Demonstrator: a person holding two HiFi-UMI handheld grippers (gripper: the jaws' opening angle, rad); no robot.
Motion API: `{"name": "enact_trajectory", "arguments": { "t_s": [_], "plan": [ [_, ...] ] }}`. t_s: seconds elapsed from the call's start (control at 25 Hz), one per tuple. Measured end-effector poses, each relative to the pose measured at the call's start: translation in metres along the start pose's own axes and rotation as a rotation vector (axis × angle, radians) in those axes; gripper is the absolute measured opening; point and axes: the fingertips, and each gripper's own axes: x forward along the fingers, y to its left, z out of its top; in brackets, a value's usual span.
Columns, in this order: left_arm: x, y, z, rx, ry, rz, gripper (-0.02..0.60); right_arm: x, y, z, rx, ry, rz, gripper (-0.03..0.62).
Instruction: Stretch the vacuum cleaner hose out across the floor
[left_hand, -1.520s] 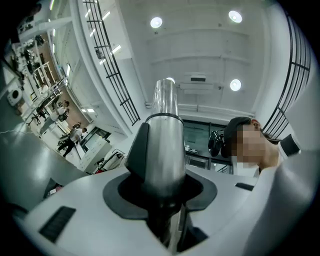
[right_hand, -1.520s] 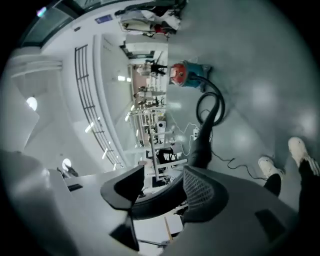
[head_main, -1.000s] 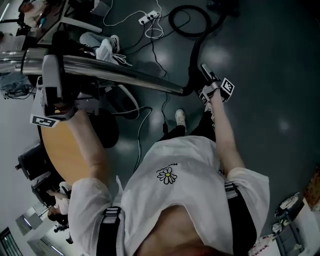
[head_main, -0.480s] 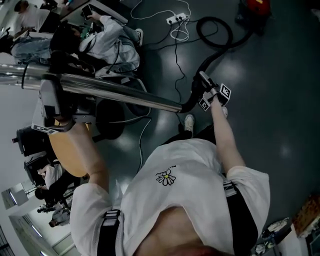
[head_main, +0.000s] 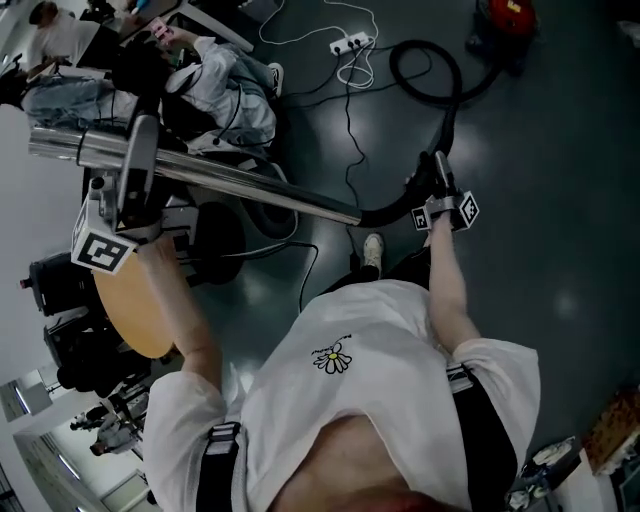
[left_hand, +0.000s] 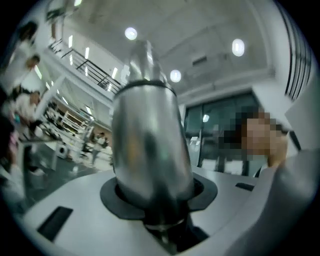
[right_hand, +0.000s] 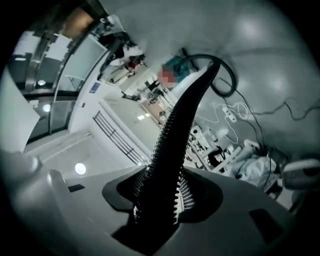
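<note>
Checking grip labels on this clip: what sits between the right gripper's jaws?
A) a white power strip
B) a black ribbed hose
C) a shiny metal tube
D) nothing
B: the right gripper view shows the black ribbed hose between the jaws of the right gripper, which have just been closing on it. The left gripper holds the metal tube.

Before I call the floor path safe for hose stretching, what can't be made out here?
Vacuum: head view, top edge cuts it off.
Hose, far end: right gripper view, too small and dark.
Floor underfoot: head view, torso hides it.
</note>
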Motion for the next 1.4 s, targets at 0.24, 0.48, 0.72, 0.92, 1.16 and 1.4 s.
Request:
{"name": "enact_trajectory", "arguments": {
  "t_s": [0.24,0.48,0.72,0.92,1.16,1.4],
  "plan": [
    [-0.069,0.111,-0.096,-0.203,0.289,0.431,0.236,-0.025,0.171,0.051,-0.480,-0.058,0.085,0.212],
    [-0.148,0.142,-0.248,-0.837,0.320,0.421,0.261,0.005,0.299,-0.001,-0.905,0.147,-0.040,0.212],
    [-0.189,0.127,-0.347,-1.151,0.153,0.402,0.261,0.068,0.342,-0.043,-1.124,0.300,-0.305,0.212],
    [-0.219,0.021,-0.426,-1.351,0.553,0.007,0.261,0.107,0.376,-0.048,-1.340,0.315,-0.457,0.212],
    [-0.155,0.052,-0.353,-0.676,0.375,0.022,0.261,0.142,0.332,-0.122,-1.942,0.641,-0.686,0.212],
    [0.041,0.040,-0.206,0.979,0.420,-0.085,0.261,0.071,0.215,-0.184,-2.675,1.644,-0.867,0.212]
  ]
}}
